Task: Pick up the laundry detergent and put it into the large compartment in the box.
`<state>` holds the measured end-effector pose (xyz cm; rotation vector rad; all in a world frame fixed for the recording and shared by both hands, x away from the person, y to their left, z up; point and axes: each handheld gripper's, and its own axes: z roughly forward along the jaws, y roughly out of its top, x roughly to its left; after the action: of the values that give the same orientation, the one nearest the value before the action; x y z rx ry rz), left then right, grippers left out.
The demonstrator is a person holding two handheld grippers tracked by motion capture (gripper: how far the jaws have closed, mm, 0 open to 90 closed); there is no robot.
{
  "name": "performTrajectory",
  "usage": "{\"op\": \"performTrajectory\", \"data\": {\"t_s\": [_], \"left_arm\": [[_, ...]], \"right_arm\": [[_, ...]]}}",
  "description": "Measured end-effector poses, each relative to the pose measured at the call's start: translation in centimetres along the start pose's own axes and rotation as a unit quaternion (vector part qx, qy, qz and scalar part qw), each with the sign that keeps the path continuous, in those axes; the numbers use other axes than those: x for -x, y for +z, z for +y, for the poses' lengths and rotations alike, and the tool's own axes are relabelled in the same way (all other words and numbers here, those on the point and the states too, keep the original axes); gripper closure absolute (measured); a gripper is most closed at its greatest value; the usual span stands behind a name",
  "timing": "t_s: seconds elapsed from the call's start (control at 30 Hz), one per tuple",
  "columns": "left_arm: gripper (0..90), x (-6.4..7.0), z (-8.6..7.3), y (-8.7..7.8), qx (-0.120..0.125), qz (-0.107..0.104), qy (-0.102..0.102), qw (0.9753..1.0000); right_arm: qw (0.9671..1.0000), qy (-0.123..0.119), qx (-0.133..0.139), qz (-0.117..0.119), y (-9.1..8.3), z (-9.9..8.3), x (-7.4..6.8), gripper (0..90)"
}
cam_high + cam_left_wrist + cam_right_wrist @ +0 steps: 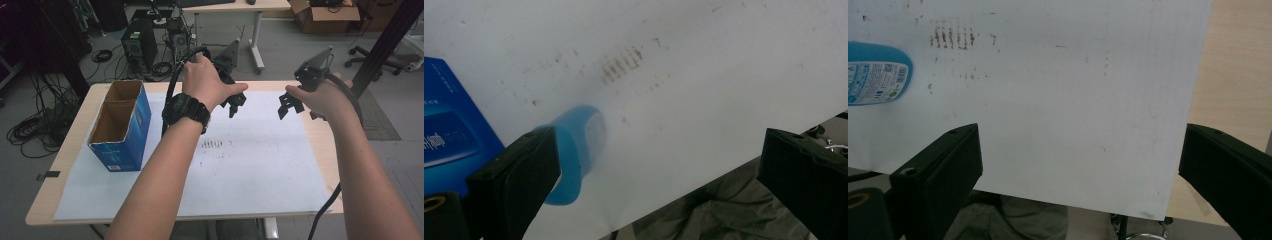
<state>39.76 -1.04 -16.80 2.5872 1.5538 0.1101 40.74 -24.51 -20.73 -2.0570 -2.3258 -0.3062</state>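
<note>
Both claws hung spread and empty above the white sheet point(260, 165), the left claw point(235, 102) facing the right claw point(290, 105). The blue bottle point(875, 75) lay flat; a good approach would likely straddle its body squarely before closing.

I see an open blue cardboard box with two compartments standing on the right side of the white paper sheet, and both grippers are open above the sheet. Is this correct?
One detail is wrong: the open blue cardboard box stands on the left side of the white paper sheet, as the high view shows. The rest holds: it has two compartments, and the left gripper and right gripper are open above the sheet.
</note>
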Motion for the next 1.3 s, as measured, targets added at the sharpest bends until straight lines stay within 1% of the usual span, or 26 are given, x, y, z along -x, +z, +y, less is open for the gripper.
{"op": "performTrajectory", "data": {"t_s": [0.17,0.33,0.37,0.4,0.6,0.7,0.77,0.8,0.83,0.93,0.97,1.0,1.3], "left_arm": [[3.8,0.1,0.0,0.0,0.0,-0.001,0.002,1.0],[3.7,-0.1,-0.1,-0.2,-0.001,-0.002,0.002,1.0],[3.7,-0.1,-0.1,-0.2,-0.001,0.0,0.001,1.0],[3.8,-0.2,-0.1,-0.2,-0.001,0.001,0.001,1.0],[3.8,-0.5,-0.2,-0.2,0.0,-0.007,0.003,1.0],[3.8,-0.8,-0.3,-0.2,-0.002,-0.003,0.003,1.0],[3.8,-1.2,-0.5,-0.3,-0.001,-0.004,0.002,1.0],[3.8,-1.7,-0.7,-0.4,-0.002,-0.003,-0.004,1.0],[3.8,-1.7,-0.7,-0.4,-0.002,-0.003,-0.004,1.0],[3.7,-2.6,-1.0,-0.5,-0.002,0.002,-0.011,0.9999],[3.7,-3.2,-1.3,-0.4,-0.003,0.004,-0.017,0.9998],[3.8,-3.2,-1.3,-0.4,-0.003,0.004,-0.017,0.9998],[3.7,-5.7,-2.5,-0.3,-0.004,0.01,-0.033,0.9994]], "right_arm": [[1.0,0.0,-0.003,0.003,0.0,0.0,0.0,3.8],[1.0,-0.005,-0.003,0.003,0.0,0.0,-0.1,3.9],[1.0,-0.007,-0.003,0.002,0.0,0.0,-0.1,3.9],[1.0,-0.004,-0.002,0.0,0.0,0.0,-0.1,3.8],[1.0,-0.008,0.0,0.004,-0.1,0.0,-0.2,3.7],[1.0,-0.008,-0.003,0.003,0.1,0.0,-0.2,3.8],[1.0,-0.005,-0.002,0.004,0.1,0.0,-0.1,3.7],[1.0,-0.005,-0.002,0.004,0.2,0.0,-0.1,3.7],[1.0,-0.005,-0.002,0.004,0.2,0.0,-0.1,3.7],[1.0,-0.005,-0.001,0.005,0.2,0.1,-0.1,3.7],[1.0,-0.005,-0.002,0.004,0.2,0.1,-0.1,3.7],[1.0,-0.005,-0.003,0.004,0.3,0.1,-0.1,3.7],[1.0,-0.005,-0.003,0.005,0.5,0.1,0.0,3.7]]}}
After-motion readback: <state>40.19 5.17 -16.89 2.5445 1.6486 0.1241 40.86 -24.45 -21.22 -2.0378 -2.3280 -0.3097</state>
